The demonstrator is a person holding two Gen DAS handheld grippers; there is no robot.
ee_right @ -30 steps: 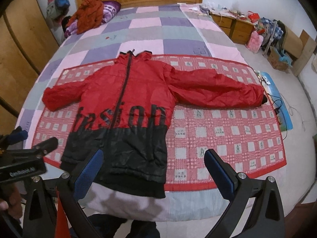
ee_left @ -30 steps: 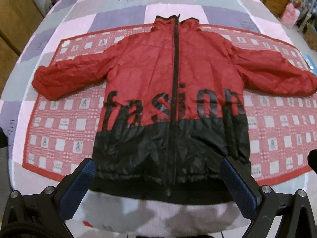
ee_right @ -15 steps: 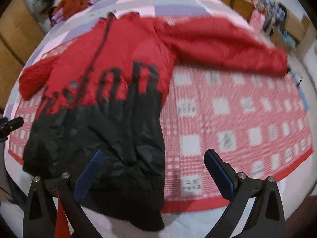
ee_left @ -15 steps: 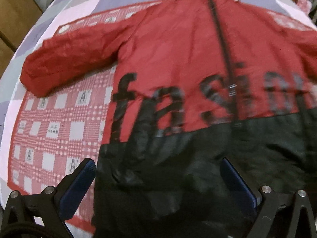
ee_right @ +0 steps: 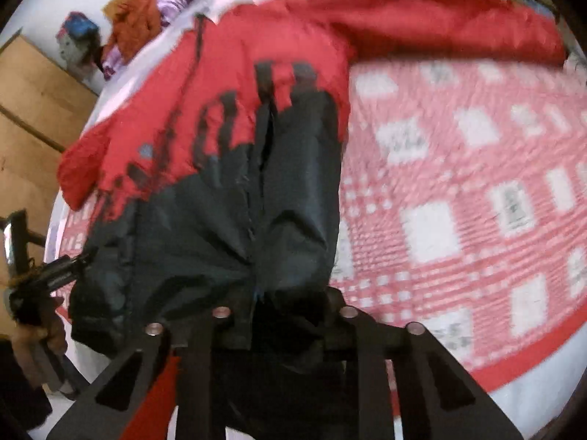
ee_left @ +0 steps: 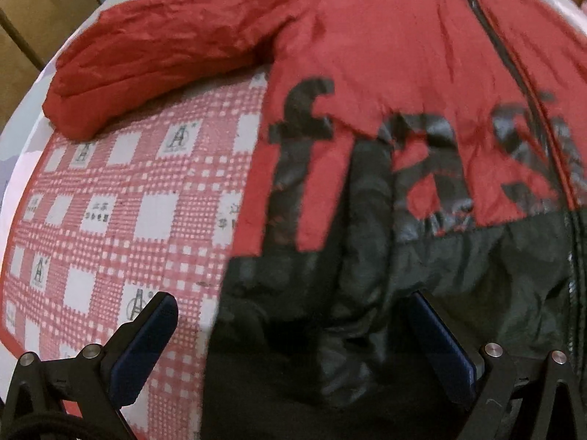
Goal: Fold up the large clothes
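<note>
Right wrist: right claw (ee_right: 279, 315) just clenched on jacket (ee_right: 227, 227) hem; left claw (ee_left: 293, 341) released.

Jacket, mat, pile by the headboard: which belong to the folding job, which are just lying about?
In the job:
- red and black jacket
- right hand-held gripper, clamped on its black hem
- left hand-held gripper, open

Lying about:
- checked mat
- clothes pile
- wardrobe

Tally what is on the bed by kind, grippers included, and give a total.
Jacket: 1
Checked mat: 1
Grippers: 2, left gripper and right gripper
Clothes pile by the headboard: 1
Total: 5
</note>
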